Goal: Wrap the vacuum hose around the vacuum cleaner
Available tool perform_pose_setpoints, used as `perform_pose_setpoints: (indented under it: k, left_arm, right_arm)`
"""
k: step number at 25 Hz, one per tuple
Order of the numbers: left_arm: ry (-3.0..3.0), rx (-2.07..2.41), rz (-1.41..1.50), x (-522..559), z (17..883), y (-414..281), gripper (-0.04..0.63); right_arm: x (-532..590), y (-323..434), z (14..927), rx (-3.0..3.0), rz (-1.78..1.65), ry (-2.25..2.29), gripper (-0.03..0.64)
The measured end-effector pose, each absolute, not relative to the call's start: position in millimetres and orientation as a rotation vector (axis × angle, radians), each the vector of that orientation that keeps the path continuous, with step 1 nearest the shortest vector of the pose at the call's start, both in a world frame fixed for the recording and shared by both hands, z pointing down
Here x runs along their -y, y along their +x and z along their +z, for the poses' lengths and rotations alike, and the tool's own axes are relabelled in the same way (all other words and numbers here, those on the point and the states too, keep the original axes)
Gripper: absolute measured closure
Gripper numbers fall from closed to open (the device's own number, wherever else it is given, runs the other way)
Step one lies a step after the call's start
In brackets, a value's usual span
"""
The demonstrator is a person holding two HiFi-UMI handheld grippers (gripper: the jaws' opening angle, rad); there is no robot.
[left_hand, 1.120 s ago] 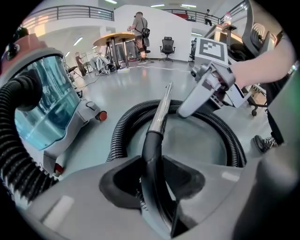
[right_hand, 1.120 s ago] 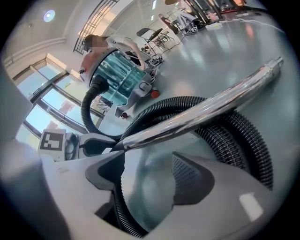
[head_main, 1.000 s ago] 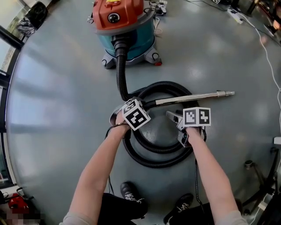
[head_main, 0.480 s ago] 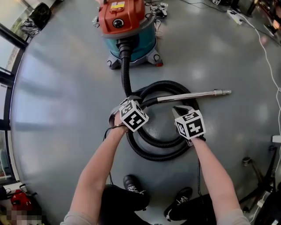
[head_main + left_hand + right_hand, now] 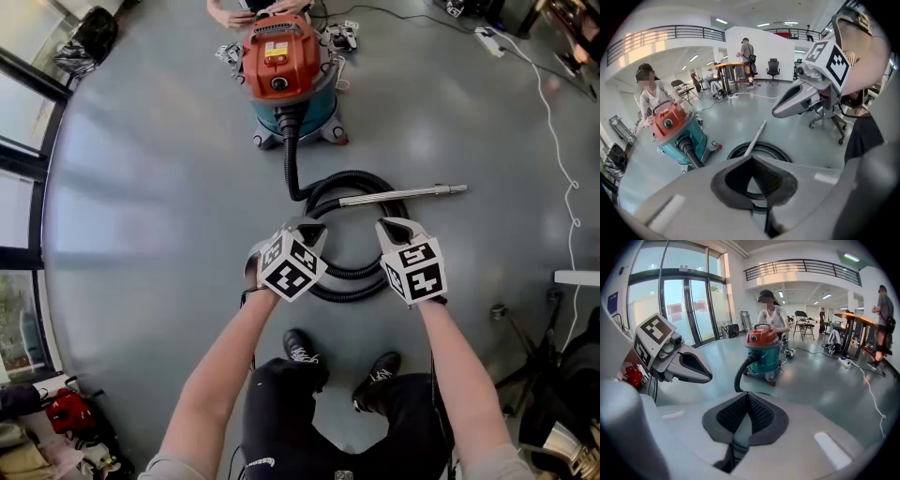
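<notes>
The vacuum cleaner [image 5: 284,67], orange lid on a teal drum, stands on the grey floor at the top centre. Its black hose [image 5: 349,272] runs down from the drum and lies in a loose coil on the floor, with the metal wand [image 5: 403,195] across the coil's far side. Both grippers hang side by side above the coil's near part, apart from it. My left gripper [image 5: 307,227] is shut with nothing in it, and so is my right gripper [image 5: 390,227]. Past the jaws, the left gripper view shows the vacuum cleaner [image 5: 675,131] and the right gripper view shows the hose [image 5: 740,371].
A person [image 5: 771,310] stands just behind the vacuum. A white cable [image 5: 553,141] and a power strip [image 5: 489,39] lie at the right. A stand's legs [image 5: 525,347] are at the lower right. Glass doors [image 5: 23,141] line the left. My shoes [image 5: 302,349] are just below the coil.
The view has risen and pulled back. Both grippers have lifted off the hose coil, which stays on the floor. The vacuum now looks farther away.
</notes>
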State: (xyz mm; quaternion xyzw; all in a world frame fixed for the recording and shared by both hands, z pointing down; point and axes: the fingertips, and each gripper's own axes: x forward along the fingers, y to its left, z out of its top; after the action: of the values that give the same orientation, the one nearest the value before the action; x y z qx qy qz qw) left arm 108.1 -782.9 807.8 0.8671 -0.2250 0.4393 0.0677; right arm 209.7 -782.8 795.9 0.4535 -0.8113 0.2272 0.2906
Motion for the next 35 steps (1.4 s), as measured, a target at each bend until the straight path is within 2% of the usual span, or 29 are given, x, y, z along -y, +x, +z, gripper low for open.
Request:
perform_pose_setpoints:
  k: [19, 27, 35]
  left_arm:
    - [2.646, 0.875, 0.717, 658.1, 346.3, 165.0, 0.595]
    - [2.666, 0.971, 0.555, 590.9, 248.3, 180.4, 0.595]
    - [2.757, 1.073, 0.459, 554.0, 182.5, 204.8, 0.595]
  right_arm:
    - [660.5, 215.9, 335.7, 2.410, 0.447, 1.325, 0.594]
    - [600.1, 229.4, 227.6, 2.537, 0.364, 1.377, 0.594]
    - [559.7, 237.3, 183.8, 2.607, 0.223, 1.361, 0.594]
